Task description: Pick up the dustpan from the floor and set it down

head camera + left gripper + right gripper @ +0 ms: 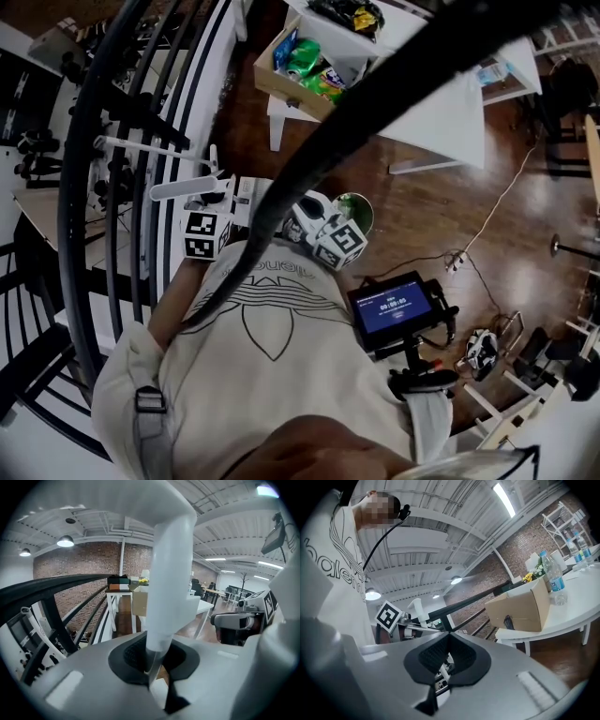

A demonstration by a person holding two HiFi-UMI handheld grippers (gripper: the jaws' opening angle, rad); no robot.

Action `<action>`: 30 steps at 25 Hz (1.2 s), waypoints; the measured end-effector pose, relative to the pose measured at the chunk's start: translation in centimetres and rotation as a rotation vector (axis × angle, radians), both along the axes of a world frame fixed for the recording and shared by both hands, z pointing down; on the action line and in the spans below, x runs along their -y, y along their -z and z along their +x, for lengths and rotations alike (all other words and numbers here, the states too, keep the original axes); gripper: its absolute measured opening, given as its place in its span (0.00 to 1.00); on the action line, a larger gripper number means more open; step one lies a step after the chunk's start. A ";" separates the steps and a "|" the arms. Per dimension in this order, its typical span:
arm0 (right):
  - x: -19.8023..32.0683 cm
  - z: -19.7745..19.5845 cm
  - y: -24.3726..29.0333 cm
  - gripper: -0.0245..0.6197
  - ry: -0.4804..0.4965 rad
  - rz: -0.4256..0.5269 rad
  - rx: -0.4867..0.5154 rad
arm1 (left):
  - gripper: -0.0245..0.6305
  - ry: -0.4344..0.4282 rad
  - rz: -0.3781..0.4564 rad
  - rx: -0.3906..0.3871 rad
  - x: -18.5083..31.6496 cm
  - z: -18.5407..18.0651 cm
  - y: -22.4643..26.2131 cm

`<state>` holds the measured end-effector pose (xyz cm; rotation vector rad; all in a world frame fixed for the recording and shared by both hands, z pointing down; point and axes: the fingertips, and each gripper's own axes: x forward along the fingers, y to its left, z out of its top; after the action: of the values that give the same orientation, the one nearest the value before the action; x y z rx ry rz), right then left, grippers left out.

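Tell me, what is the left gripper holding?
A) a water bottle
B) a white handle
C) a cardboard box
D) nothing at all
B: in the left gripper view, the left gripper has its jaws closed on a white handle that sticks up from between them.

The dustpan handle (171, 569) is white, the cardboard box (520, 611) brown.
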<state>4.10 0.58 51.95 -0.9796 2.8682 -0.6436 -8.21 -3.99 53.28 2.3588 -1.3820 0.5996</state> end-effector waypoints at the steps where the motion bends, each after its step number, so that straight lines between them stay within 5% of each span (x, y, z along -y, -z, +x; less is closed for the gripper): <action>1: 0.0 0.1 0.0 0.04 -0.001 0.000 0.000 | 0.13 0.003 -0.003 0.000 0.1 -0.1 0.0; 12: -0.5 0.7 -0.4 0.04 -0.031 -0.046 -0.008 | 0.13 0.005 -0.012 0.019 3.1 -1.1 -2.3; 30: -5.0 1.4 -4.1 0.04 -0.077 -0.235 -0.107 | 0.13 -0.037 -0.128 0.155 10.8 -3.1 -18.3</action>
<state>5.51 5.62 56.00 -1.1815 2.8761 -0.9667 -11.36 -14.84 71.61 2.2812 -1.3219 0.8712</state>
